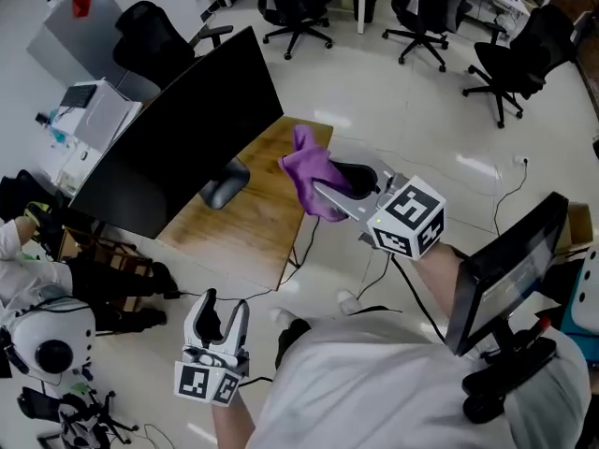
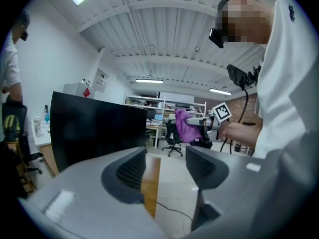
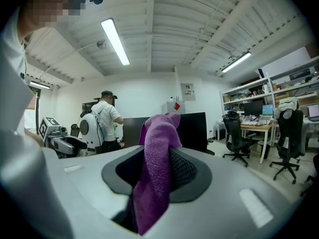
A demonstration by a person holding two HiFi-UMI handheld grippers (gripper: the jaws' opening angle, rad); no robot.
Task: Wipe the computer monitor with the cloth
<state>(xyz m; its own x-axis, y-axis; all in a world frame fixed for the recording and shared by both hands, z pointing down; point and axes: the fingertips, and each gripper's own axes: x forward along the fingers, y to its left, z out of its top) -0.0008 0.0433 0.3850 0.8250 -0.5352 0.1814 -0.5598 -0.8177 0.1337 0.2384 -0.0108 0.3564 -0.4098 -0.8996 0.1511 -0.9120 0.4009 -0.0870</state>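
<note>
A large black monitor (image 1: 182,138) stands on a wooden table (image 1: 248,218), its dark screen also showing in the left gripper view (image 2: 94,131) and behind the cloth in the right gripper view (image 3: 192,126). My right gripper (image 1: 323,183) is shut on a purple cloth (image 1: 314,171), held in the air over the table's right side, to the right of the screen and apart from it. The cloth (image 3: 157,168) hangs between the jaws. My left gripper (image 1: 217,321) is low, near my body, open and empty (image 2: 164,171).
Several black office chairs (image 1: 426,12) stand on the white floor beyond the table. A second monitor on a stand (image 1: 510,269) is at my right side. A person (image 3: 107,121) stands left of the table beside white equipment (image 1: 94,120). Cables (image 1: 309,241) trail off the table edge.
</note>
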